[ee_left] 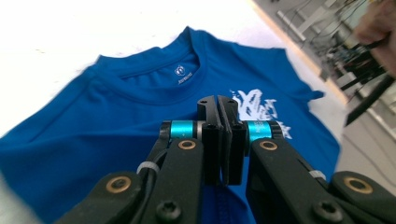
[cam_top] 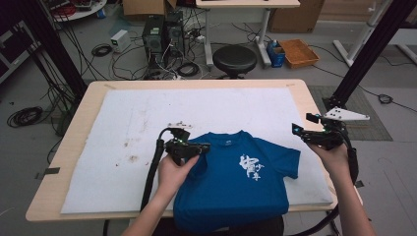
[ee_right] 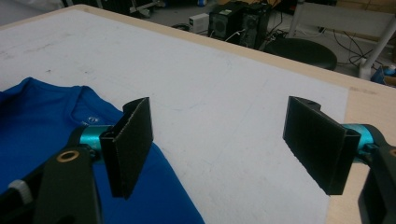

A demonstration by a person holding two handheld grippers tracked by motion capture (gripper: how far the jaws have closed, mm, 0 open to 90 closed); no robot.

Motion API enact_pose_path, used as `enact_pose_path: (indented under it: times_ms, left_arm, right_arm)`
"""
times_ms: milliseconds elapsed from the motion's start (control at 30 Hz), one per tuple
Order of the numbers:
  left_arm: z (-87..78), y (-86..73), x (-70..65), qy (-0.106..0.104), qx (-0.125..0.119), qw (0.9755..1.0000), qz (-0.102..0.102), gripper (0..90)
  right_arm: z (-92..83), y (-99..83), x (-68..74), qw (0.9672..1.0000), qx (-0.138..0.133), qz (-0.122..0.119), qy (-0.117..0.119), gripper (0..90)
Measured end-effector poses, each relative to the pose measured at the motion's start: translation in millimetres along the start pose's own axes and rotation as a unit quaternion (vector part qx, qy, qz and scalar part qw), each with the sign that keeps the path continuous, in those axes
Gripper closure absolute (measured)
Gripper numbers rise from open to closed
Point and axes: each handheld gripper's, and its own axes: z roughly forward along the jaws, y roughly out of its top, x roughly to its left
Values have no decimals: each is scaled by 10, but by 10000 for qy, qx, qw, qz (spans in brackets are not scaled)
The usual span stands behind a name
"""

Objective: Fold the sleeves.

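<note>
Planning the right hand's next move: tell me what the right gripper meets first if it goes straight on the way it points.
Probably nothing: the open right gripper faces bare white mat; the blue T-shirt lies off to one side.

shirt (cam_top: 231,182): white print (cam_top: 250,168), unreadable | neck label (ee_left: 181,74): logo, small text too blurred
</note>
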Motion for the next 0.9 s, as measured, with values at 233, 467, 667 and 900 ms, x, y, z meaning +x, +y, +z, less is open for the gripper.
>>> enact_pose_path:
  times_ms: [233,467,667,900]
  left_arm:
    - [104,9,14,42,-262,9992,312,753]
    - [-297,-35,134,470,-778,9921,859,600]
    - [-725,-216,383,1306,-1008,9748,1499,560]
    - [-985,-461,794,1662,-1128,9681,1497,549]
  right_arm:
    - [-7,-15,-21,10000,21,29,-30,245]
    - [-2,-72,-43,9999,169,29,20,337]
    - [-13,-249,-65,9976,671,-111,117,518]
    - [71,-581,-197,9912,1302,236,97,661]
